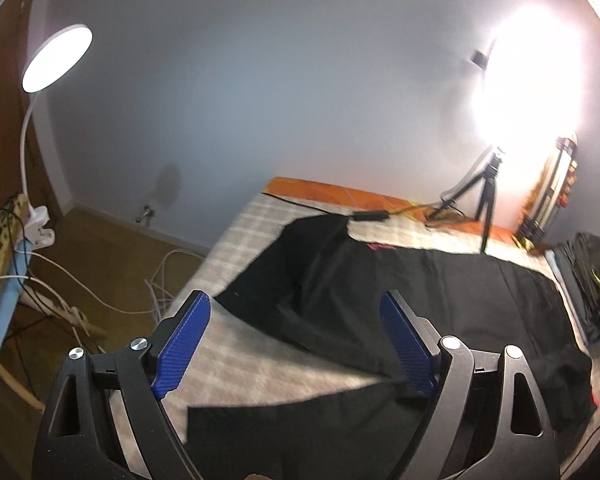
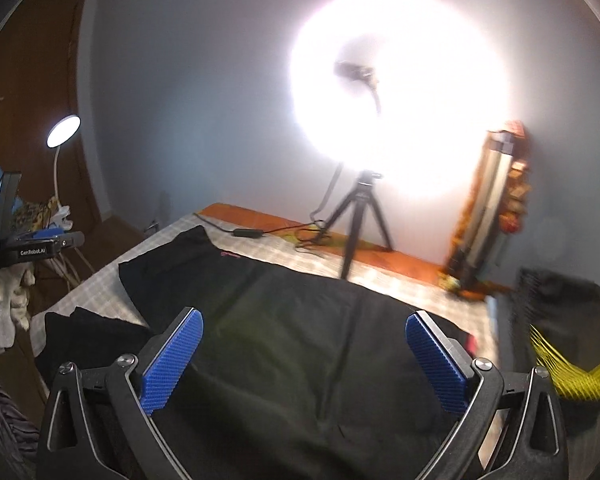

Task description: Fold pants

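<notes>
Black pants [image 1: 400,292] lie spread on a checked bed cover [image 1: 240,232], legs toward the left, a small pink label near the far edge. My left gripper [image 1: 296,320] is open and empty, held above the near leg ends. In the right wrist view the same pants [image 2: 300,320] fill the middle. My right gripper [image 2: 304,340] is open and empty above the wide waist part. The left hand and its gripper body [image 2: 28,248] show at the far left of that view.
A ring light on a black tripod [image 2: 360,216] stands on the bed's far side with a cable and adapter [image 2: 248,233]. A clip lamp [image 1: 56,60] stands left. Cables lie on the floor [image 1: 160,280]. Dark clothes with yellow [image 2: 572,368] lie at right.
</notes>
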`<action>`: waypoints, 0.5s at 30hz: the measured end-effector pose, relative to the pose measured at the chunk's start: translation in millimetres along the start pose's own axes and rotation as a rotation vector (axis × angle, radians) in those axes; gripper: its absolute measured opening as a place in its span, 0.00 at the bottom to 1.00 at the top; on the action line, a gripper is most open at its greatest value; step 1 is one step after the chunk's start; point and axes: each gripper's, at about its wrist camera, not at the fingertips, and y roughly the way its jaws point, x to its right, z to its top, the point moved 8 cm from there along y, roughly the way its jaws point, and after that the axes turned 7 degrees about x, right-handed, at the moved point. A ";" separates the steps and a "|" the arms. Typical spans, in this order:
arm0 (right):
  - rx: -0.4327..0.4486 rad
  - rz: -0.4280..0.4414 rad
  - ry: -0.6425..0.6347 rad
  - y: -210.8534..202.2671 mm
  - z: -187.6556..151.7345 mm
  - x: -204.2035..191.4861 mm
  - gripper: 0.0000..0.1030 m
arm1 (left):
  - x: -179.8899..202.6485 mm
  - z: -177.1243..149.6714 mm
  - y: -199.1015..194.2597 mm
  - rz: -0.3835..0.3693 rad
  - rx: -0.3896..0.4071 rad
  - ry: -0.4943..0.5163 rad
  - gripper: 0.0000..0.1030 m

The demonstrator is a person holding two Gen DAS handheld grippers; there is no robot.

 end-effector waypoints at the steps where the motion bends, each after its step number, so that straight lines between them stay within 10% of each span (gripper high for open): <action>1: -0.011 0.027 -0.001 11.7 5.2 -3.1 1.00 | -3.1 2.8 4.1 0.002 -0.001 -0.007 0.84; 15: -0.208 0.367 0.022 194.4 50.7 -97.9 0.92 | -5.2 -10.1 70.0 -0.016 -0.145 -0.033 0.81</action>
